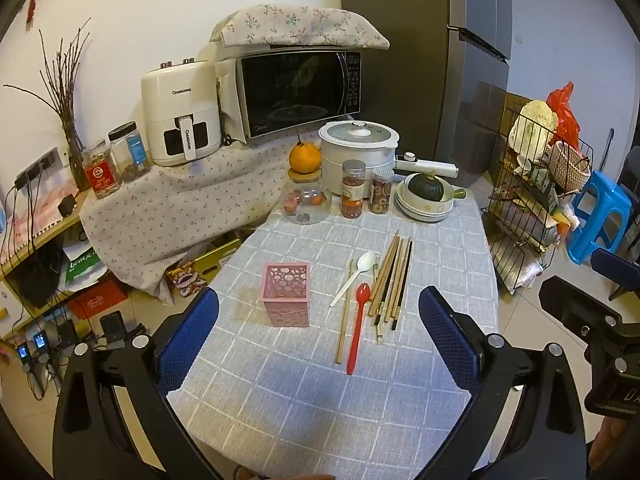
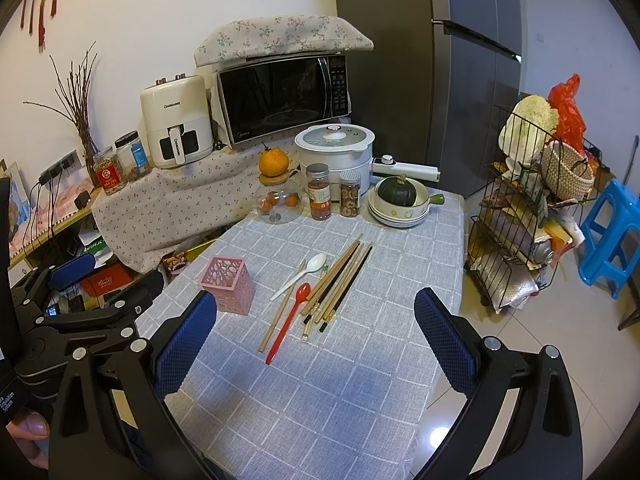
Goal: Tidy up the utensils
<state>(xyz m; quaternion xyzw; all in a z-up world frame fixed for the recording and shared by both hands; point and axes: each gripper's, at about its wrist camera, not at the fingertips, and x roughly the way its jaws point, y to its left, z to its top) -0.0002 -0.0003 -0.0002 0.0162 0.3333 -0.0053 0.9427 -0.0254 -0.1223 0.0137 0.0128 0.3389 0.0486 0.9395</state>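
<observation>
step: nothing picked up, all utensils loose on the table (image 1: 440, 240). Looks like the very start, pre-grasp.
landmark: pink holder (image 1: 285, 294), upright, perforated, looks empty from here. All places below are relative to it.
white spoon (image 1: 354, 278): just right of the holder, bowl pointing away from the cameras, handle angled back toward the holder side.
single chopstick (image 1: 344, 316): right of the holder, apart from the main pile, lies beside the red spoon.
red spoon (image 1: 357, 328): right of the holder and nearer the cameras than it, handle end closest to the grippers.
chopstick bundle (image 1: 392, 284): farthest right of the holder, mixed wooden and dark sticks, roughly parallel, touching or overlapping; can't separate them cleanly.
left gripper (image 1: 319, 328): fingers spread wide, holding nothing, held above the table on the near side of the holder; holder sits toward its left finger, spoons nearer the middle of the gap.
right gripper (image 2: 316, 328): also wide apart, empty, near side of the holder; red spoon and bundle ends lie ahead between its fingers, holder by its left finger.
next move (my read): right gripper takes one loose item first, red spoon or single chopstick, needs a low, flat pinch on a thin handle, then tip upright over the holder.
risk: light holder may slide or tip on insertion; left gripper could brace it.
</observation>
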